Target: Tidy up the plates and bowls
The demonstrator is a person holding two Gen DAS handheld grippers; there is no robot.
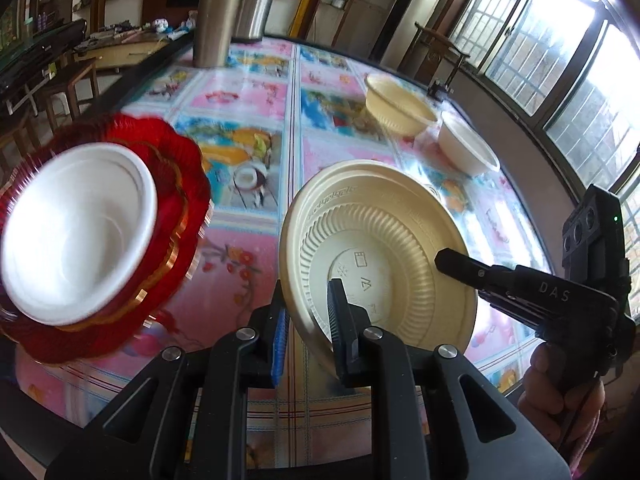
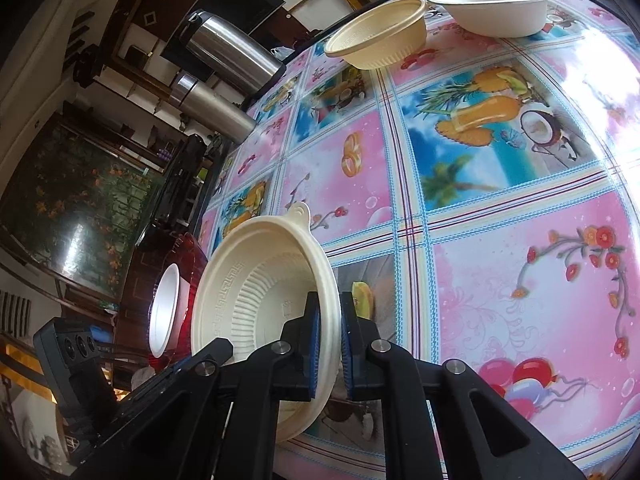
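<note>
A cream plate (image 1: 384,240) is held on edge above the table, gripped from both sides. My left gripper (image 1: 310,300) is shut on its near rim. My right gripper (image 2: 329,322) is shut on its opposite rim, and it shows in the left wrist view (image 1: 452,260). The same cream plate (image 2: 260,296) shows in the right wrist view. At the left a white bowl (image 1: 76,232) sits in a red scalloped plate (image 1: 176,200), blurred. A cream bowl (image 1: 396,106) and a white bowl (image 1: 466,148) stand upright at the far right.
The table carries a pink and blue picture cloth (image 1: 256,92). Two steel flasks (image 1: 218,12) stand at its far edge. Windows (image 1: 560,60) and a wooden chair lie beyond the right side. The table's right edge runs close to the bowls.
</note>
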